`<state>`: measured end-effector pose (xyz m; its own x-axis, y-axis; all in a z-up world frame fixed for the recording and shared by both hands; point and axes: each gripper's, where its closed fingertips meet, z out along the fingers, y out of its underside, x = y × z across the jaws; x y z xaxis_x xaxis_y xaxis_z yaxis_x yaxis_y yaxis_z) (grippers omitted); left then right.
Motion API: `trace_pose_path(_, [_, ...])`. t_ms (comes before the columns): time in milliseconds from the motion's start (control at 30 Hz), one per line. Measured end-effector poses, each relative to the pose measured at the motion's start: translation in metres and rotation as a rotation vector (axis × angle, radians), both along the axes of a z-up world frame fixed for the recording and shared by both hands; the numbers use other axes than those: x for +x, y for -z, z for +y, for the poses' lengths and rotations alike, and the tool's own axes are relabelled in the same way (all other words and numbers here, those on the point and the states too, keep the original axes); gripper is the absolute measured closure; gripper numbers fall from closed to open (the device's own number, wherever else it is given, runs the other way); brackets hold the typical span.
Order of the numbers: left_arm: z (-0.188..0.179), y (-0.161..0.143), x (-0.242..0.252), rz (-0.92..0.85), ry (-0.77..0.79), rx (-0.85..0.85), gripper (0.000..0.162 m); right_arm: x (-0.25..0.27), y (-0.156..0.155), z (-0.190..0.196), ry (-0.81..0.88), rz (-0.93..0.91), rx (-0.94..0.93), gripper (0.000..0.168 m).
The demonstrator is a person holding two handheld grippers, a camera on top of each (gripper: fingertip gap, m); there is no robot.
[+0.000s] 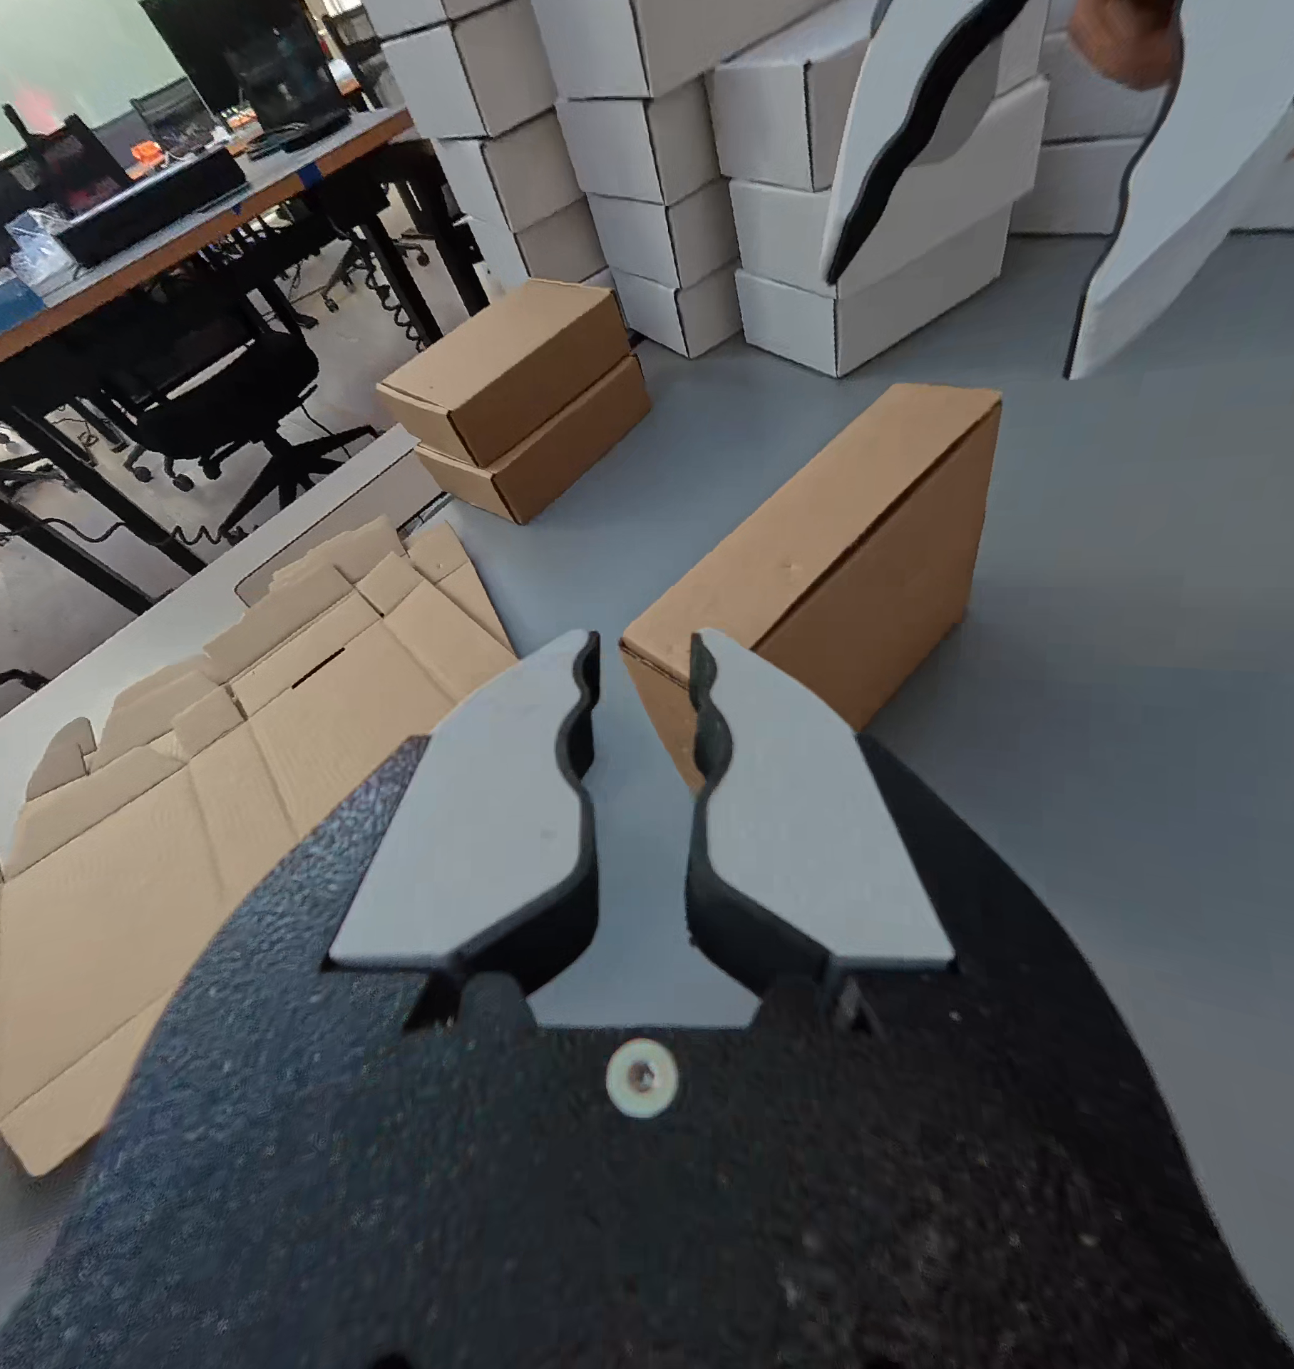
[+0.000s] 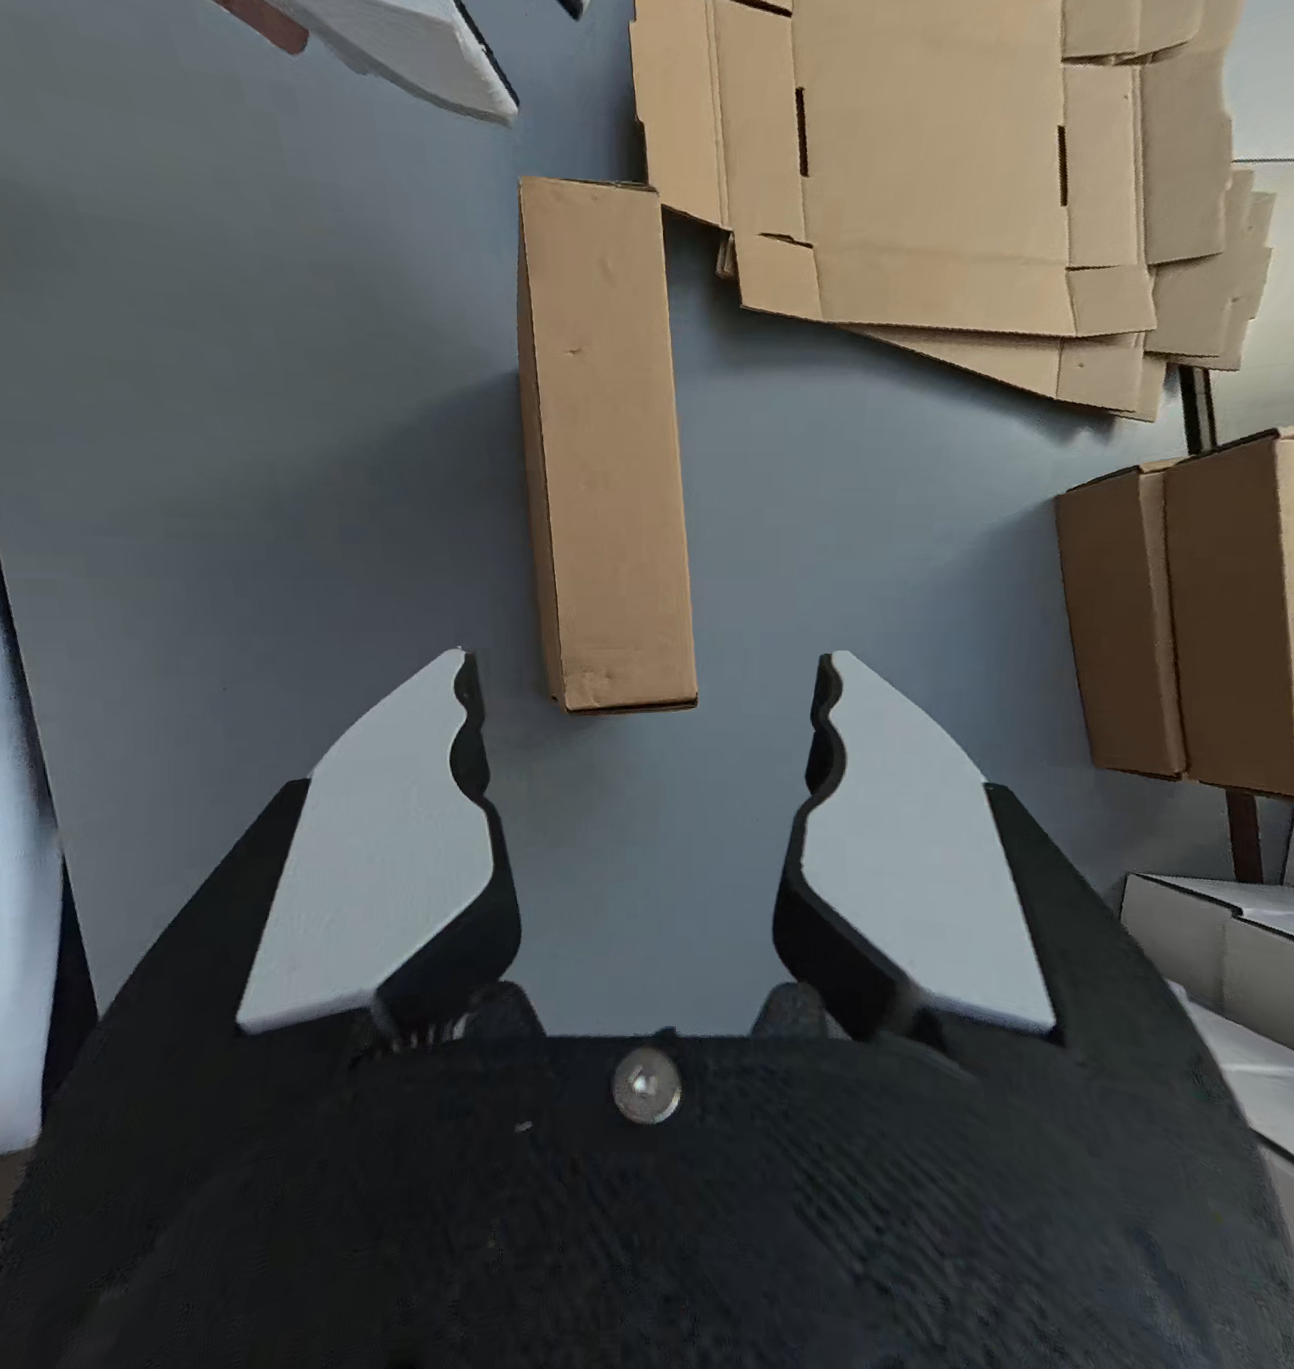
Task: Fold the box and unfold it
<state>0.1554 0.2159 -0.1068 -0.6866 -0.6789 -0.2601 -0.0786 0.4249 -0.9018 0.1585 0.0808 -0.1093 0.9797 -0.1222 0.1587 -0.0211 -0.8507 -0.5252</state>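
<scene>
A folded brown box [image 1: 836, 570] is seen standing closed on the grey table [image 1: 1110, 667], on a long narrow side, so the folding half of the task is judged to be done. The unfolding is judged to be left: no flap is seen raised, though the closing flap itself cannot be made out from either view. The left gripper [image 1: 644, 652] is held just short of the box's near corner, its jaws narrowly parted and nothing held between them. The right gripper [image 2: 647, 655] is held above the box [image 2: 607, 444], its jaws spread wide and empty. A stack of flat cardboard blanks [image 2: 925, 185] is seen lying just beside the box, and two more folded brown boxes [image 1: 518, 400] are stacked farther back.
</scene>
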Motion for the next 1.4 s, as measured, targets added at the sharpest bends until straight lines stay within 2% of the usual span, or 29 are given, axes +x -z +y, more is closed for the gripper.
trace_pose_path(167, [0.011,-0.001,-0.007,0.068,-0.065,-0.211,0.112,0.001,0.024,0.040,-0.072,0.128,-0.132,0.082])
trace_pose_path(267, [0.010,0.003,-0.015,0.119,-0.064,-0.307,0.107,-0.002,0.041,0.055,-0.122,0.140,-0.196,0.097])
trace_pose_path(333, [0.010,0.007,-0.021,0.156,-0.042,-0.342,0.102,-0.002,0.046,0.063,-0.139,0.119,-0.216,0.120])
trace_pose_path(500, [0.017,0.019,-0.029,0.207,-0.054,-0.366,0.101,0.002,0.040,0.067,-0.154,0.035,-0.225,0.120])
trace_pose_path(567, [0.014,0.019,-0.033,0.203,-0.036,-0.391,0.102,0.026,0.020,0.060,-0.100,-0.057,-0.201,0.120])
trace_pose_path(633, [0.012,0.021,-0.035,0.220,-0.023,-0.395,0.103,0.071,-0.015,0.050,-0.014,-0.228,-0.167,0.120])
trace_pose_path(733, [0.008,0.026,-0.034,0.222,-0.015,-0.369,0.103,0.157,-0.071,0.027,0.024,-0.673,-0.209,0.120])
trace_pose_path(833, [0.005,0.032,-0.033,0.225,-0.009,-0.316,0.103,0.226,-0.090,0.006,0.072,-0.962,-0.310,0.120])
trace_pose_path(1033, [0.001,0.041,-0.032,0.236,0.012,-0.308,0.104,0.286,-0.031,-0.012,-0.053,-1.128,-0.393,0.120])
trace_pose_path(1133, [0.001,0.047,-0.030,0.252,0.018,-0.308,0.105,0.299,-0.013,-0.018,-0.033,-1.163,-0.404,0.120])
trace_pose_path(1400, [-0.002,0.059,-0.028,0.292,0.033,-0.315,0.105,0.305,0.000,-0.011,-0.026,-1.184,-0.347,0.120])
